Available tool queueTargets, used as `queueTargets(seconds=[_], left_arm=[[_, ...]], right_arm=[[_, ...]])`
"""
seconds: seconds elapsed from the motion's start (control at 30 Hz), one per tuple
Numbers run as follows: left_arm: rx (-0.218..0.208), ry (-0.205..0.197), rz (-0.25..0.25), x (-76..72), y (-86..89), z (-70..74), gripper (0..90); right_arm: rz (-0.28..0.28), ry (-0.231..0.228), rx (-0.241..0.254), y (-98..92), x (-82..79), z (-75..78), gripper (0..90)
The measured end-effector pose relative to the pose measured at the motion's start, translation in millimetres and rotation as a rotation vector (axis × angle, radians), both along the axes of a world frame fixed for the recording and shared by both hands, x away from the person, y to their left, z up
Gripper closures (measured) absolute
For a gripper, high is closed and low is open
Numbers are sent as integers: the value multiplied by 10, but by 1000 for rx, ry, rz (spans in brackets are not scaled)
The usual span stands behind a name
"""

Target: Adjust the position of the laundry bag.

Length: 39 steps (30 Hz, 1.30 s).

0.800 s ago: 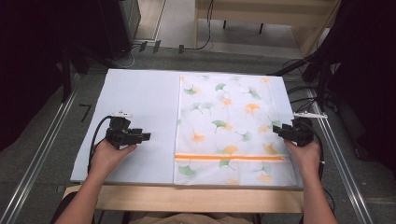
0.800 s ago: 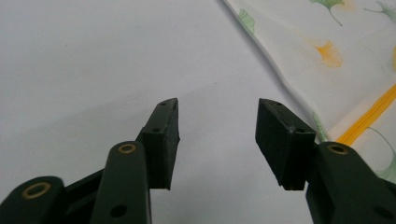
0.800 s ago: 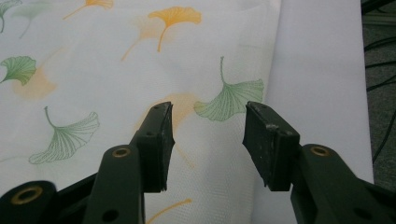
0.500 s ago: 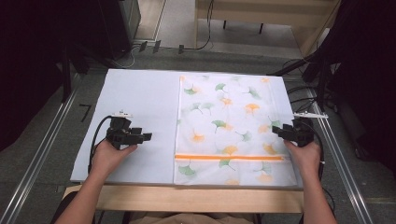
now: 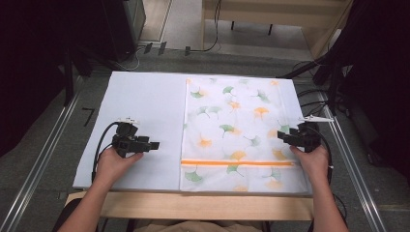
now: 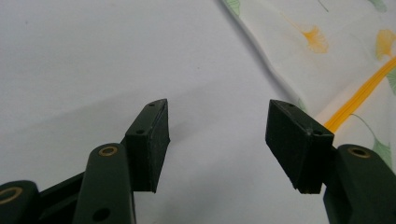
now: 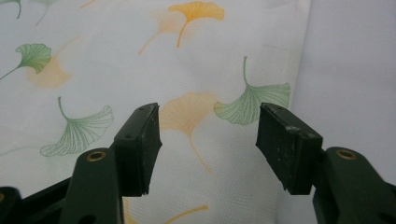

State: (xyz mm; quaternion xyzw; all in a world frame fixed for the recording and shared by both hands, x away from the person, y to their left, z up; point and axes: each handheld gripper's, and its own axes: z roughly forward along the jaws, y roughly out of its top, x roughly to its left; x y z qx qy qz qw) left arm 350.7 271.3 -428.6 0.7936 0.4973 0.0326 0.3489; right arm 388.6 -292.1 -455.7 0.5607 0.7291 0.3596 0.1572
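Observation:
A white cloth (image 5: 237, 130) printed with green and orange ginkgo leaves and one orange stripe lies flat on the right half of the white table (image 5: 145, 101). My left gripper (image 5: 153, 145) hovers over bare table just left of the cloth's left edge, jaws open and empty; the left gripper view has the cloth edge (image 6: 275, 79) to the right of its jaws (image 6: 217, 140). At the cloth's right edge my right gripper (image 5: 283, 137) is open, pointing inward. Its jaws (image 7: 208, 144) stand apart above the cloth (image 7: 140, 70) with nothing pinched.
The table's near edge (image 5: 193, 191) runs just in front of both hands. Metal rails (image 5: 43, 159) flank the table on both sides. Cables (image 5: 314, 96) lie on the floor at the right, and dark furniture stands at the back left.

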Motion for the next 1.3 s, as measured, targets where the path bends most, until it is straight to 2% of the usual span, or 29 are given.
queueTargets(seconds=[0.1, 0.4, 0.5, 0.73, 0.93, 1.0, 1.07, 1.17, 1.23, 1.27, 1.3], left_arm=[[-9, -1, 6, 2, 13, -2, 395], [0, 2, 4, 9, 11, -16, 368], [4, -1, 1, 8, 9, -19, 369], [11, -2, -4, 8, 7, -22, 376], [16, -15, 0, -1, 1, -12, 386], [18, -8, -4, 7, 5, -20, 376], [29, -18, -1, 0, 0, -17, 375], [38, -31, -9, -20, -18, 3, 431], [12, -32, -16, -20, -31, 26, 492], [6, -37, -13, -18, -43, 42, 497], [6, -37, -13, -18, -43, 42, 495]], right_arm=[[9, 4, -6, 12, 1, -5, 409], [18, 11, -8, 23, 5, -11, 410], [17, 16, -24, 26, 1, -14, 441], [35, 33, 0, 15, 11, -28, 457], [45, 35, -1, 15, 9, -29, 457], [47, 36, 6, 16, 6, -23, 459], [55, 35, 25, 13, 1, -11, 459], [60, 23, 23, 19, -7, -7, 457], [66, 21, 24, 22, -11, -2, 474], [71, 22, 31, 22, -14, 5, 516], [71, 22, 31, 22, -14, 5, 516]])
